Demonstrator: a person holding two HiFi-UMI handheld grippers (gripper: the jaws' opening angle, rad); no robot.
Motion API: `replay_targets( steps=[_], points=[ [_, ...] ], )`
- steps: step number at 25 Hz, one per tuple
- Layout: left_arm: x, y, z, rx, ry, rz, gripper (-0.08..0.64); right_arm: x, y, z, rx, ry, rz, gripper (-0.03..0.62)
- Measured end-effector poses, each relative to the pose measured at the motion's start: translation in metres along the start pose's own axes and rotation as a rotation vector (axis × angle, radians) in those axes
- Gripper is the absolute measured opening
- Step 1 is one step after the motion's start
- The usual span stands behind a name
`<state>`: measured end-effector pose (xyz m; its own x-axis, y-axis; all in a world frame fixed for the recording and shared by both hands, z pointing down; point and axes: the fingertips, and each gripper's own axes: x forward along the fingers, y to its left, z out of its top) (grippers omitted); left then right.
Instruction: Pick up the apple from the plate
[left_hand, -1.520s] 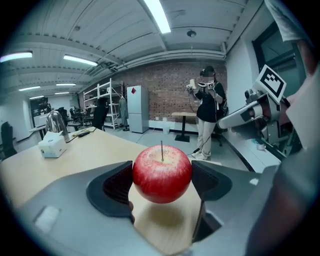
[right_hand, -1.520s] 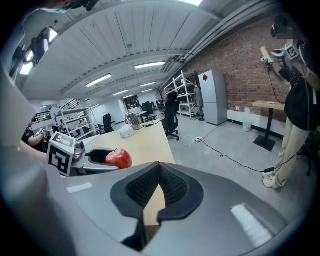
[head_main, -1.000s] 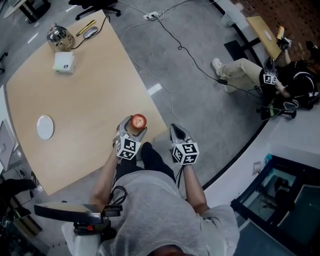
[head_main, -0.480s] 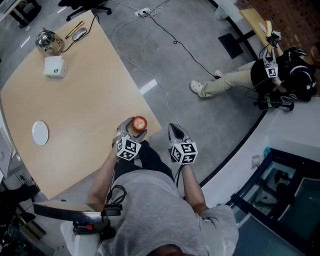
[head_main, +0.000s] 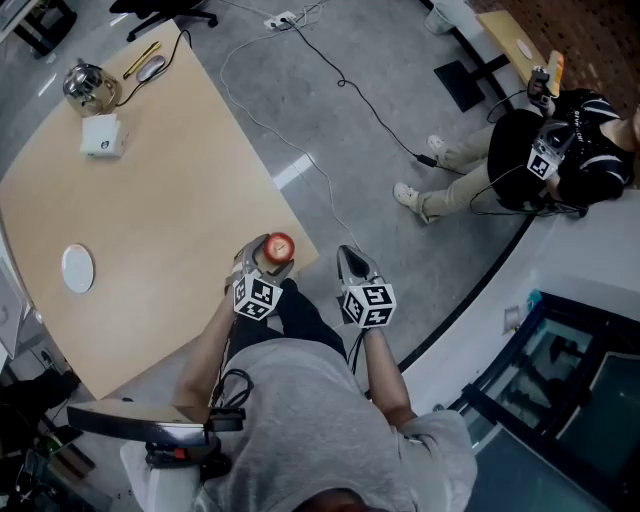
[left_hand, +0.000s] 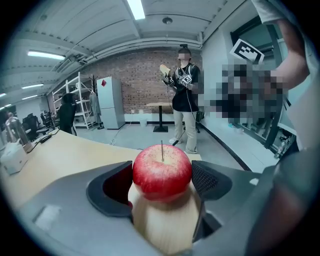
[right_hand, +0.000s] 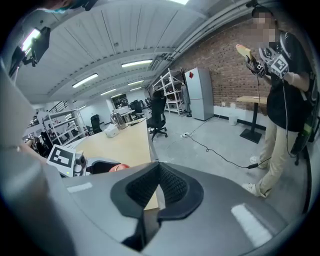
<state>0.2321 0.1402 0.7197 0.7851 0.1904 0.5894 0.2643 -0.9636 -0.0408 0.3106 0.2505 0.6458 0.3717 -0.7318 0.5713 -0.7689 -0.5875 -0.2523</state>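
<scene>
A red apple (head_main: 279, 244) (left_hand: 162, 171) sits between the jaws of my left gripper (head_main: 266, 254) (left_hand: 162, 180), which is shut on it, held above the near corner of the tan table (head_main: 150, 200). The stem points up. A small white plate (head_main: 77, 268) lies bare on the table far to the left. My right gripper (head_main: 350, 265) (right_hand: 159, 186) hangs beside the left one, over the grey floor past the table edge, its jaws shut with nothing between them. In the right gripper view the apple (right_hand: 118, 167) peeks out at the left.
At the table's far end stand a metal kettle (head_main: 84, 86), a white box (head_main: 101, 135), a mouse and a yellow pen. Cables (head_main: 330, 70) run over the floor. Another person (head_main: 540, 150) with marked grippers stands at the right, near a small table.
The head view has drifted, so the table and plate sit a little further left. The other person has moved closer on the right. My grippers hold their places, apple still gripped.
</scene>
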Motion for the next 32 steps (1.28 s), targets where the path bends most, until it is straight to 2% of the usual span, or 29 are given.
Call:
replay_targets(
  steps=[19, 25, 32],
  points=[
    [-0.013, 0.002, 0.006, 0.022, -0.023, 0.027, 0.407, 0.004, 0.004, 0.004, -0.001, -0.011, 0.014, 0.006],
    [-0.036, 0.013, 0.012, 0.006, -0.05, 0.078, 0.387, 0.008, 0.016, 0.009, -0.018, -0.021, 0.037, 0.006],
    [-0.069, 0.032, 0.024, -0.051, -0.093, 0.154, 0.331, 0.014, 0.036, 0.019, -0.04, -0.038, 0.073, 0.006]
  ],
)
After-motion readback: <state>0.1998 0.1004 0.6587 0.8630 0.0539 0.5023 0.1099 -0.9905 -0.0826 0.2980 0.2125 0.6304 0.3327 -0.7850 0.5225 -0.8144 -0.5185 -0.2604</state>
